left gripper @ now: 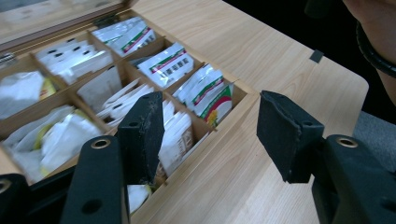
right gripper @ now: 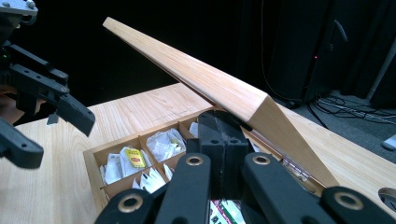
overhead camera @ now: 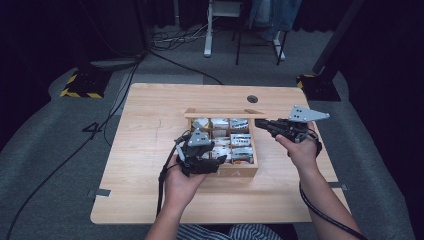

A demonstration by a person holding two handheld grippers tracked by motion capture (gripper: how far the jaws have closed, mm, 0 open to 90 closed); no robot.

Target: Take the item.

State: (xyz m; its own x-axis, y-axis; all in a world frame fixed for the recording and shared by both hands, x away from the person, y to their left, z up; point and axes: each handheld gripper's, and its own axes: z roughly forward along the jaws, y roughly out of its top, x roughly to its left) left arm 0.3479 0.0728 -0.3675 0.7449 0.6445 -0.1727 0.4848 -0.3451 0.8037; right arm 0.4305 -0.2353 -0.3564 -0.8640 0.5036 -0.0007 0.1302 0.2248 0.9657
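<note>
— Dark curtains surround the pale wooden table [overhead camera: 150, 150]; where's the work?

— At the compartmented wooden tea box [overhead camera: 239, 172], mid-table, packed with white sachets [left gripper: 168, 65]. Its wooden lid [right gripper: 219, 88] stands tilted open.

— And the grippers?

— The left gripper [left gripper: 210, 135] gapes wide by the box's near corner, empty. The right gripper [right gripper: 223, 140] is pinched closed, tips under the lid's edge. Opening looks nearly done; no sachet is picked yet.

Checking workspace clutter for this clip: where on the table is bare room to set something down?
The light wooden table is bare left of the compartmented wooden box, along the near edge, and behind its raised lid. Crowded: the box's packet-filled compartments, with the left gripper over them.
</note>
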